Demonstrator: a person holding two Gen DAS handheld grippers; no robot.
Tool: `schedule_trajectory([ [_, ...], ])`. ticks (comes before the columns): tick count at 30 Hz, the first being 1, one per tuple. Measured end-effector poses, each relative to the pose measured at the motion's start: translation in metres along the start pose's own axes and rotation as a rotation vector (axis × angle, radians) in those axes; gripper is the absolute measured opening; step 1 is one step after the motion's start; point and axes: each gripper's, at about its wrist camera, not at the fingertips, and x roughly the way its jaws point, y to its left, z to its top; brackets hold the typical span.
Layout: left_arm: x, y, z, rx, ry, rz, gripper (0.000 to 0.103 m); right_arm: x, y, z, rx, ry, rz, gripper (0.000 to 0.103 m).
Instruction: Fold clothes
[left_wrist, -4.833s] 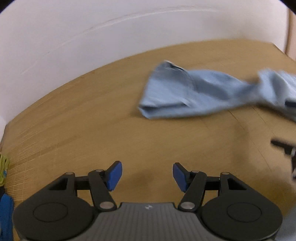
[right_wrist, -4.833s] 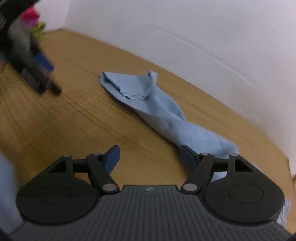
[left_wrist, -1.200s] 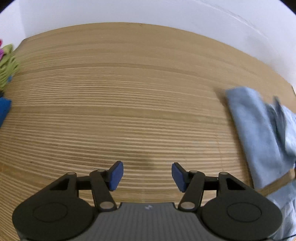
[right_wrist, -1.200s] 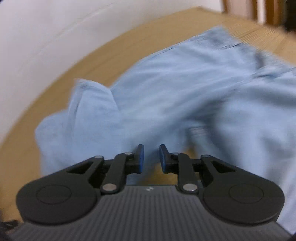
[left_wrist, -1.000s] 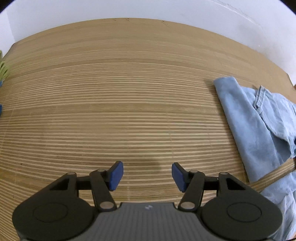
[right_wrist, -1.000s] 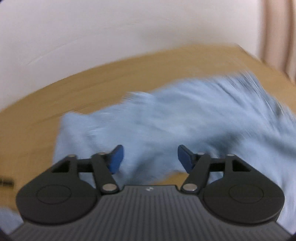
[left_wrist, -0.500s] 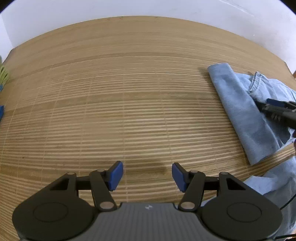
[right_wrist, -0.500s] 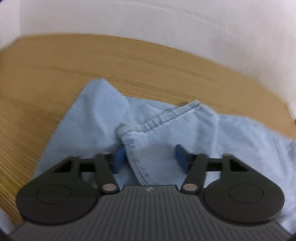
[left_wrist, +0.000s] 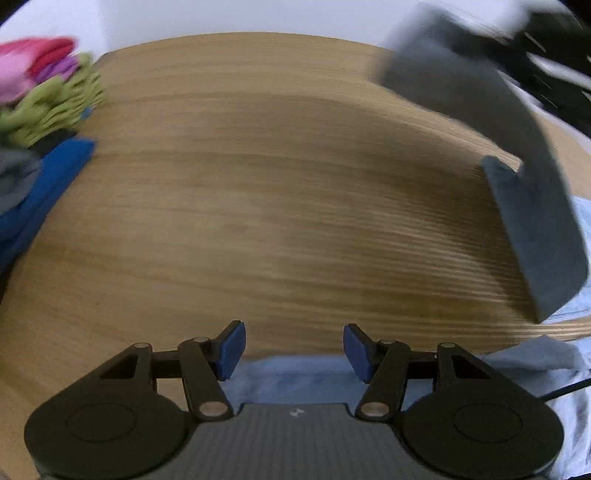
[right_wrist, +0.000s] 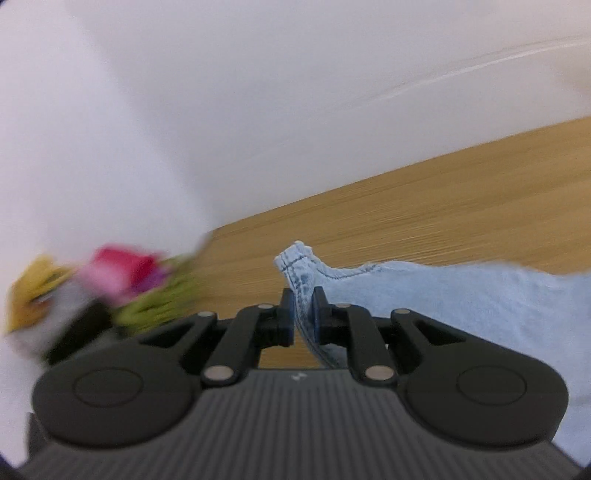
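While right gripper (right_wrist: 303, 310) closes on its hem, denim garment (right_wrist: 461, 295) trails rightward

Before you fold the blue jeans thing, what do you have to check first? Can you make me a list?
1. Right gripper closing on the jeans hem: ok, cloth sits between the pads.
2. Left gripper free: ok, open, nothing between its pads.
3. Table bare for folding: ok.
4. Clothes pile out of the way: ok, at the table's edge.
5. Jeans flat, no twists: cannot tell, too blurred.
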Motion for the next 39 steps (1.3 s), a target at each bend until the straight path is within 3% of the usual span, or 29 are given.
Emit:
schedule_trajectory([
  [2, -0.005, 0.015, -0.008, -0.035, 0.010, 0.029, 0.061, 0.040, 0.038, -0.014, -0.089, 0.111, 0.145, 0.015],
  [5, -0.015, 0.030, -0.016, -0.068, 0.014, 0.058, 0.061, 0.078, 0.081, -0.044, -0.220, 0.302, 0.171, 0.020],
  [7, -0.023, 0.029, -0.017, -0.047, -0.008, 0.081, 0.061, 0.073, 0.089, -0.052, -0.247, 0.306, 0.174, 0.026],
  [9, -0.031, 0.029, -0.019, -0.026, -0.031, 0.104, 0.061, 0.055, 0.082, -0.049, -0.226, 0.258, 0.174, 0.039],
  [11, -0.036, 0.023, -0.017, 0.016, -0.060, 0.123, 0.061, 0.031, 0.063, -0.039, -0.172, 0.215, 0.124, 0.065],
  [14, -0.039, 0.008, -0.011, 0.098, -0.103, 0.142, 0.062, -0.003, 0.017, -0.032, -0.083, 0.170, 0.010, 0.072],
  [20, -0.027, -0.020, 0.000, 0.201, -0.129, 0.112, 0.063, -0.091, -0.064, -0.050, 0.071, 0.156, -0.266, 0.072],
  [26, -0.026, -0.050, 0.004, 0.252, -0.130, 0.052, 0.063, -0.172, -0.113, -0.073, 0.194, 0.077, -0.486, 0.072],
  [34, -0.025, -0.125, 0.007, 0.349, -0.141, 0.000, 0.064, -0.259, -0.158, -0.070, 0.215, -0.024, -0.623, 0.072],
  [39, -0.004, -0.179, 0.018, 0.384, -0.142, 0.035, 0.065, -0.305, -0.225, -0.046, 0.161, -0.018, -0.728, 0.072],
])
